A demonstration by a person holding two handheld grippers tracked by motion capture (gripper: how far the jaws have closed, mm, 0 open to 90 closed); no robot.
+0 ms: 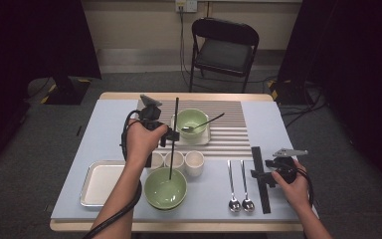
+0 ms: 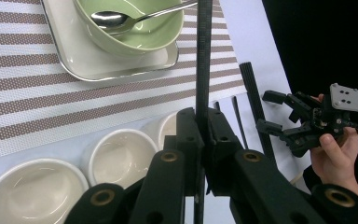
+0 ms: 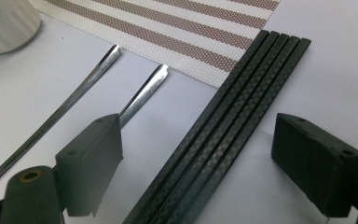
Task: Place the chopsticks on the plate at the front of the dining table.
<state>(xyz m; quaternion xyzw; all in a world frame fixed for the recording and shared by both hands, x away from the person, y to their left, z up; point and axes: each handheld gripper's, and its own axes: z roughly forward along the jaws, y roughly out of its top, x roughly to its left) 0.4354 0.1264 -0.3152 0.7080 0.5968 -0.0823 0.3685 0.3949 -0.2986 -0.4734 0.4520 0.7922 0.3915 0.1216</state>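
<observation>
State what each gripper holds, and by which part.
Left gripper: one black chopstick, clamped partway along its length. Right gripper: nothing; its jaws stand open astride the black chopsticks on the table.

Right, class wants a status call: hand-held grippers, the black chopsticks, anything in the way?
Left hand-held gripper shut on one chopstick, tip over near green bowl. Right hand-held gripper open over chopstick bundle on table. Cups, spoons close by.

Staged recording room, black curtains (image 1: pixel 35 40), grey carpet (image 1: pixel 30 149), lone folding chair (image 1: pixel 222 47), wall socket (image 1: pixel 186 5)
</observation>
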